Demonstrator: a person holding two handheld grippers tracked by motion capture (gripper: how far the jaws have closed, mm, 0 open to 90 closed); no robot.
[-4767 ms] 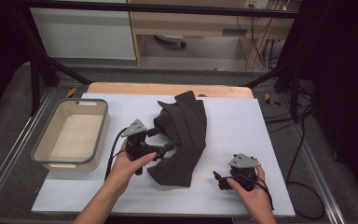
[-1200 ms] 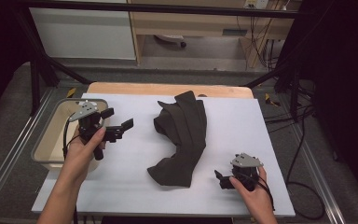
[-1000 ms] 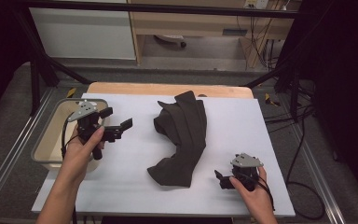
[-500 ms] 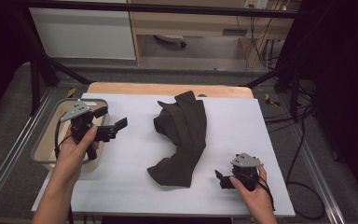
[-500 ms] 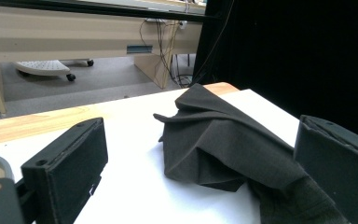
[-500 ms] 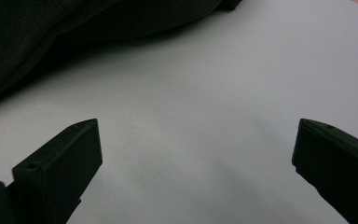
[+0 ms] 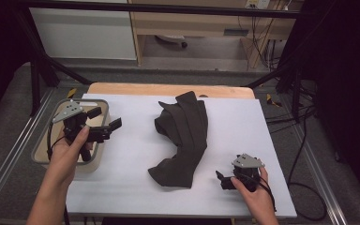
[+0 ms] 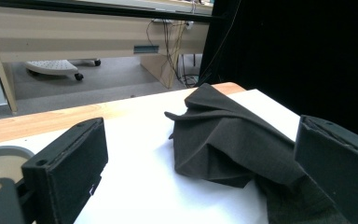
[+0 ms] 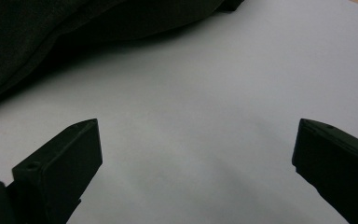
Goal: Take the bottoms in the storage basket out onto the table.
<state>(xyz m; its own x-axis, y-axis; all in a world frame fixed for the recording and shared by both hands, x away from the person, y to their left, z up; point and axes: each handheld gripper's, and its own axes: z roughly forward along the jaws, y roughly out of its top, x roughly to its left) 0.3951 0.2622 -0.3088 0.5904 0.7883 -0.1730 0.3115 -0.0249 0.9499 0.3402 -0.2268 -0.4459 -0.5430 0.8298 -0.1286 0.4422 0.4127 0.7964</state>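
Left tongs (image 7: 108, 128) have drifted over the bin (image 7: 41, 160), wide; right tongs (image 7: 221, 180) wide beside the cloth (image 7: 183, 136)

Light falls from overhead, even and moderately bright on the white desk (image 7: 272, 126); the surroundings drop into deep black, especially to the right.

High view: soft overall, low detail, mild grain. The left hand-held gripper (image 7: 108, 130) throws a faint shadow beneath itself. The dark cloth (image 7: 183, 136), between the two hand-held grippers, reads nearly flat black, its folds barely separated. No glare on the desk.

Left gripper view: the cloth (image 8: 233, 144) ahead of the jaws is fairly sharp, folds legible; the jaws themselves are blurred at close range.

Right gripper view: the desk (image 9: 205, 116) is a dull grey-white, with a broad soft shadow under the cloth (image 9: 51, 42) beyond the jaws. Jaw edges are soft.
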